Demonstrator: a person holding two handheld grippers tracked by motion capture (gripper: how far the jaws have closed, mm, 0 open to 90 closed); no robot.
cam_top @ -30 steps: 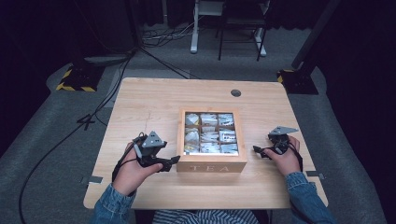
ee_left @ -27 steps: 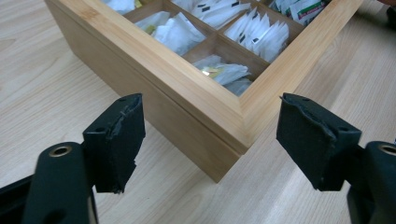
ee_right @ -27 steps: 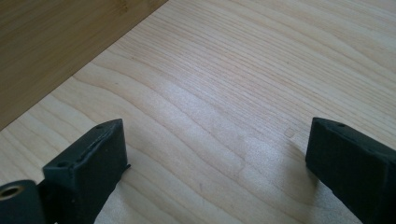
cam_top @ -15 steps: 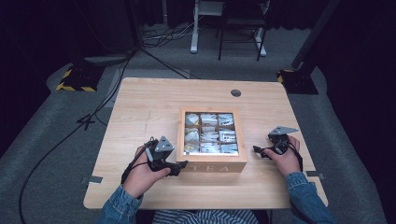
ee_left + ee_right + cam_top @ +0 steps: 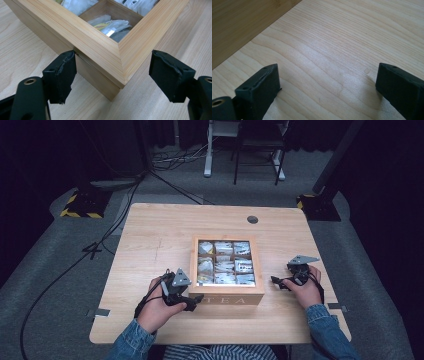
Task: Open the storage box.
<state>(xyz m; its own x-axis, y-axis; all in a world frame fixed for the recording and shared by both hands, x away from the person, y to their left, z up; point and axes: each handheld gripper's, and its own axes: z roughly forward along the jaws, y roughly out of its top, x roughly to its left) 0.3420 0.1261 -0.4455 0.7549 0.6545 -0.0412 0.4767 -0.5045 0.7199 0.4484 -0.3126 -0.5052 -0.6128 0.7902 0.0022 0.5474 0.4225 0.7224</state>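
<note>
A wooden tea box [image 5: 227, 297] marked TEA stands in the middle of the table, with tea bags [image 5: 225, 265] showing in its compartments. My left gripper [image 5: 196, 301] sits at the box's front left corner. In the left gripper view the gripper [image 5: 113, 60] stands open with its jaws wide either side of that corner [image 5: 120, 62]. One pad [image 5: 61, 75] is close against the seam under the lid frame, and the other pad [image 5: 170, 75] stands clear. To the right of the box, my right gripper [image 5: 276, 283] rests open, and in its own view the gripper [image 5: 328, 70] has bare table between its jaws.
The box's side wall [image 5: 239, 25] lies just beyond the right gripper. A round cable hole [image 5: 252, 219] sits near the table's [image 5: 150, 240] far edge. Cables [image 5: 75, 265] trail over the floor at the left, and furniture legs [image 5: 240, 155] stand behind the table.
My left hand has moved right and down to the box's front left corner. The right hand has stayed where it was.
</note>
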